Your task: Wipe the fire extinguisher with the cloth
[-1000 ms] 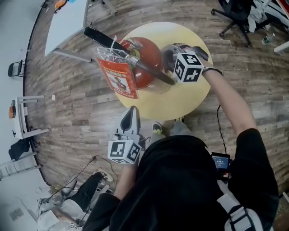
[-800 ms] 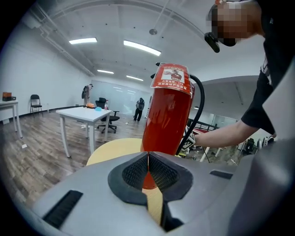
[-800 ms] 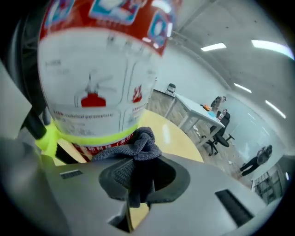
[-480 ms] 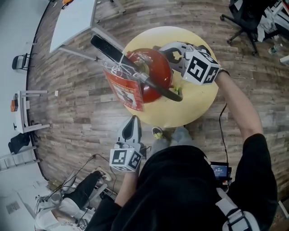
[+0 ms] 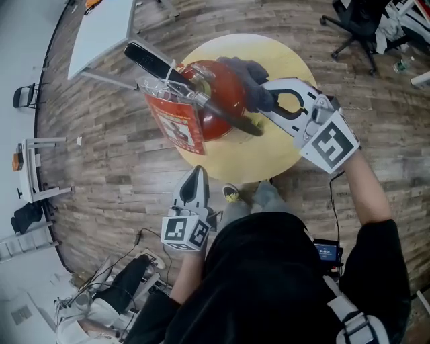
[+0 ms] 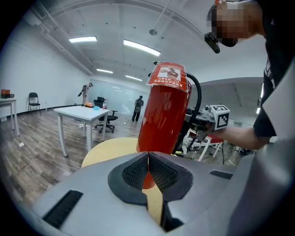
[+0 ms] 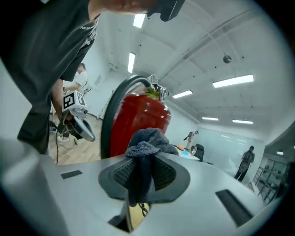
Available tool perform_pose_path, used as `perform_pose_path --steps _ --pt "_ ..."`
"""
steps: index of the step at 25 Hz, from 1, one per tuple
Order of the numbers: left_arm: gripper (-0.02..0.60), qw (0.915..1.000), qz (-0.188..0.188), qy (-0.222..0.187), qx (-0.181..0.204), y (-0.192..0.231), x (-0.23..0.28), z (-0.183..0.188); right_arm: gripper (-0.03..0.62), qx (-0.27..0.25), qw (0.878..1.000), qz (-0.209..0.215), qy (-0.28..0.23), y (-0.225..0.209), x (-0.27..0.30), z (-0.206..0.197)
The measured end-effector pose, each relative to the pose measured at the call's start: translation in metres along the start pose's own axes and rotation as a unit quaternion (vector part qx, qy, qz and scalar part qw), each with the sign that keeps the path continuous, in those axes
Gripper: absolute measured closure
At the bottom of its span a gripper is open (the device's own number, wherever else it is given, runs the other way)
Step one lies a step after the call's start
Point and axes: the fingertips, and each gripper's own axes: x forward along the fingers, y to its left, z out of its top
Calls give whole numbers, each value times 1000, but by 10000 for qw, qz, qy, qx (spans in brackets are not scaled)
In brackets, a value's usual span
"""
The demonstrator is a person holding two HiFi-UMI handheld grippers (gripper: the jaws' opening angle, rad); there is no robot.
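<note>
A red fire extinguisher stands upright on a round yellow table, with a black hose, a black handle and a red tag. My right gripper is shut on a dark grey cloth that is pressed against the extinguisher's right shoulder. In the right gripper view the cloth bunches between the jaws in front of the red cylinder. My left gripper hangs low at the table's near edge, shut and empty, pointing at the extinguisher.
A white table stands at the back left, and a black office chair at the back right. Chairs line the left wall. Cables lie on the wood floor near my feet.
My right gripper swung back toward me and to the right, and the cloth now sits on the extinguisher's upper right side. The left gripper has stayed put.
</note>
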Motion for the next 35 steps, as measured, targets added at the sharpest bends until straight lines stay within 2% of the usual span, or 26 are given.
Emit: perform_pose_path --steps 4,5,7,8,10,12,15,20,22,24,28,29,31,33,35 --pt "558 10000 -95 16 22 -3 -1 -4 534 1207 9919 -403 64 41 -5 -43" --pt "558 9999 -130 -13 33 -6 -2 -2 534 1301 9898 -559 123 44 -8 -49" --pt "558 9997 -190 -108 57 -9 -4 3 534 1077 9903 -861 160 48 -18 -42" --pt "557 9997 -208 -146 72 -9 -5 4 534 999 9898 -1015 -14 47 -25 -27" --pt "558 9995 -237 -170 108 -9 -5 4 534 1210 9811 -1337 -704 40 -40 18" --pt "558 9993 -286 -183 127 -11 -3 2 534 1234 9746 -1472 -1150 33 -54 60" --pt "558 9989 -379 -242 136 -20 -3 5 533 835 9767 -1418 -1379 22 -60 111" --pt "558 9983 -477 -298 125 -31 -3 3 533 409 9852 -1097 -1249 15 -43 164" --pt "558 9983 -485 -310 129 -32 -3 4 533 250 9887 -1050 -1040 15 -34 169" --pt "558 9982 -494 -318 133 -30 -4 7 533 447 9897 -1000 -924 18 -35 160" --pt "557 9985 -452 -280 115 -26 -10 5 533 1319 9806 -1024 -1029 35 -53 125" --pt "558 9986 -440 -265 120 -25 -11 3 533 1455 9806 -990 -866 43 -56 107" --pt "557 9987 -423 -249 132 -23 -11 1 533 1751 9804 -897 -120 64 -53 52" --pt "557 9988 -400 -236 122 -20 -11 -3 533 2070 9728 -802 655 87 -36 -12" --pt "557 9990 -388 -200 109 -19 -12 -8 533 2166 9681 -694 1048 108 -11 -66"
